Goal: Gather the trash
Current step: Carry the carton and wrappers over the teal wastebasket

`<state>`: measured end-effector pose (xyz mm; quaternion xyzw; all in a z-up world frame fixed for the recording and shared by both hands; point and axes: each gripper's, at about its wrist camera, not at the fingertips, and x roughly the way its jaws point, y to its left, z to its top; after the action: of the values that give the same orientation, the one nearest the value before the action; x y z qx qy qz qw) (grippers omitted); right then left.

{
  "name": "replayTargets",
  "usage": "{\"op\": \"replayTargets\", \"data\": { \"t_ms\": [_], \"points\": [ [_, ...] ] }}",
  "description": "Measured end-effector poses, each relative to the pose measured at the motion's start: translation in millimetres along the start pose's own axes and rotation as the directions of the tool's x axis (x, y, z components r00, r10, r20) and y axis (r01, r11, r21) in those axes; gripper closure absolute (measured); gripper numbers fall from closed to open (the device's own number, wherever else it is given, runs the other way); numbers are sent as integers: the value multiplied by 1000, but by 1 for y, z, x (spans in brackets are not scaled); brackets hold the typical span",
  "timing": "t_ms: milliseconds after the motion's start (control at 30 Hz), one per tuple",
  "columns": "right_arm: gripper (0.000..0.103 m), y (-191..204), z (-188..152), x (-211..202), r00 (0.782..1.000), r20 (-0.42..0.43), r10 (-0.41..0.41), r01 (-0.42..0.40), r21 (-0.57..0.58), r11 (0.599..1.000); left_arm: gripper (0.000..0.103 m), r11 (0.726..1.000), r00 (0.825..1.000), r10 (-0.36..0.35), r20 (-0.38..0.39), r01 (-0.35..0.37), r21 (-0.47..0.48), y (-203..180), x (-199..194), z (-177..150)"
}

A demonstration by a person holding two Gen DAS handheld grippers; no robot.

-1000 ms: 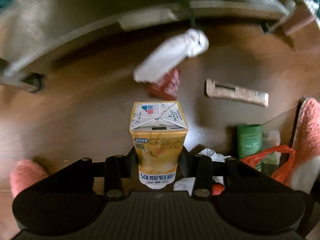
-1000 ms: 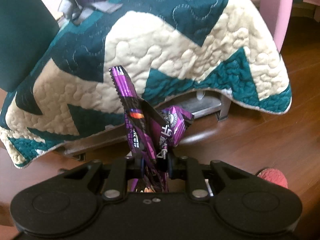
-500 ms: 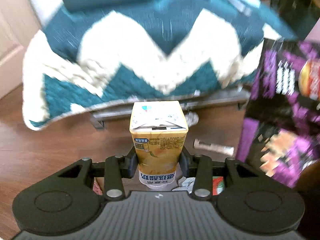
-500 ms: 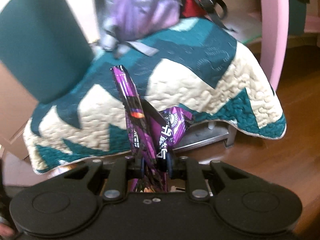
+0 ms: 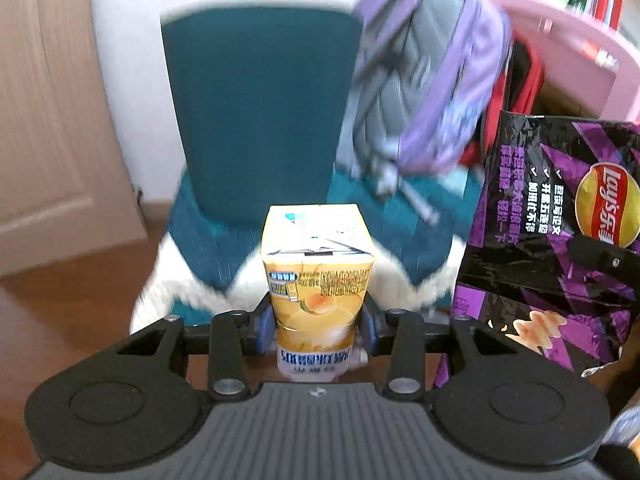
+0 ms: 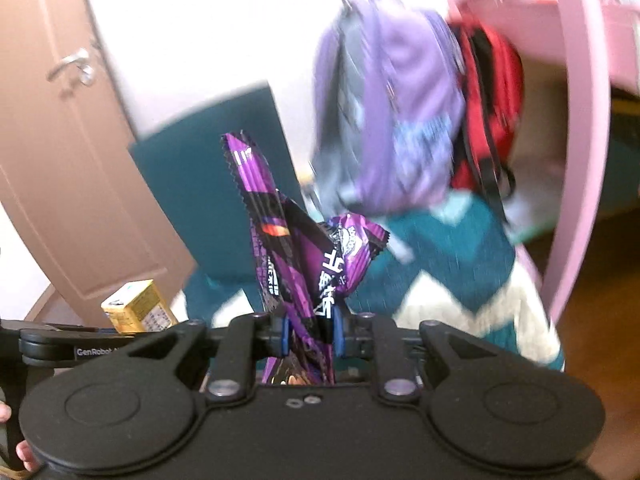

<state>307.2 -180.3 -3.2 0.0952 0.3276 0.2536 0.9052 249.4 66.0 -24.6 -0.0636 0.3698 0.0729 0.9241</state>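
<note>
From the left wrist camera I saw the pale brown panelled door point(image 5: 48, 128) at the left edge, then the dark teal upholstered headboard point(image 5: 256, 112) against the white wall. In the middle, my left gripper point(image 5: 318, 330) was clamped on the yellow rectangular drink carton point(image 5: 318, 280), its blue pads pressing the carton's lower sides. The carton stood upright with its folded base toward the lens; its printed text was upside down and I could not read it. Behind it lay the teal-and-cream quilted bedspread point(image 5: 400, 240), with a blurred purple-and-grey backpack point(image 5: 424, 76) propped above. At the far right hung the crumpled purple-and-black foil chip bag point(image 5: 552, 232), its face toward this camera, showing the red-and-yellow Lay's logo and columns of white Chinese characters.

The right wrist camera showed what the left could not: a silver door handle point(image 6: 70, 65), and the same carton seen from the side at lower left point(image 6: 138, 307). My right gripper point(image 6: 310, 332) was pinched tight on the chip bag point(image 6: 296, 256), seen edge-on here, with only fragments of white characters visible. Further right sat a red backpack point(image 6: 490, 120) beside the purple one, then the curved pink furniture frame point(image 6: 580, 128).
</note>
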Motion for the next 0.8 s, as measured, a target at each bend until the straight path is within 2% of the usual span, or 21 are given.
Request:
{"op": "replayTargets", "data": {
  "t_ms": [267,467,633,800],
  "points": [
    [85,49,93,-26,989,141,35,-15,-138,990,63,999,988,22,155,-26,25,2,-53,87],
    [85,89,160,-17,970,231,71,-26,-193,981,63,997,964,56,260,-66,30,12,-74,163],
    [85,120,214,6,948,307,78,-14,-206,978,63,996,948,75,311,-88,28,22,-71,224],
    [85,137,254,47,934,353,62,16,-213,977,63,995,947,86,311,-98,23,36,-38,262]
  ]
}}
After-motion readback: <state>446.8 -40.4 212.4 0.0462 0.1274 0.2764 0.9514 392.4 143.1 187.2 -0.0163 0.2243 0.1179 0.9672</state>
